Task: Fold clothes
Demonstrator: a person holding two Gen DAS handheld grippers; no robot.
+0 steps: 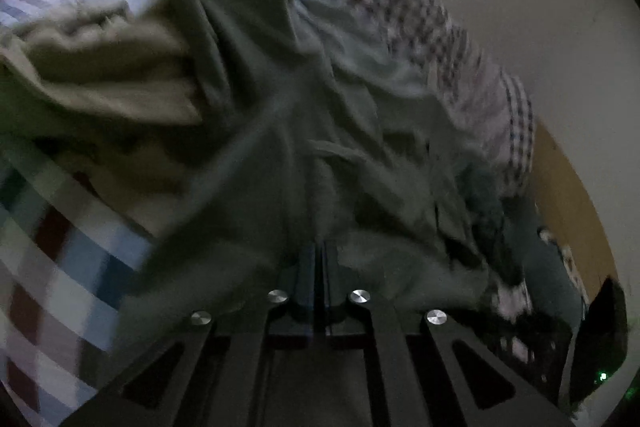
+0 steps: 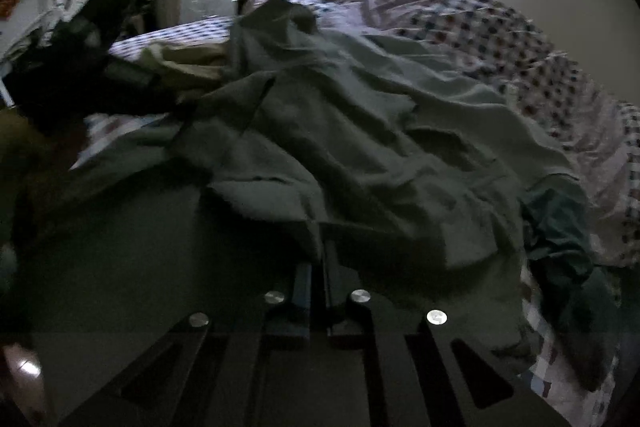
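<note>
A grey-green garment (image 2: 360,131) is spread, crumpled, across a bed with a checked sheet (image 2: 520,39). The left hand-held gripper (image 1: 318,259) is closed, with a near edge of the garment pinched between its fingers. The right hand-held gripper (image 2: 320,259) is likewise closed on the near hem. The step in hand is judged to be the grasp before a fold. For the next move, both edges must be lifted together and the cloth kept taut.
</note>
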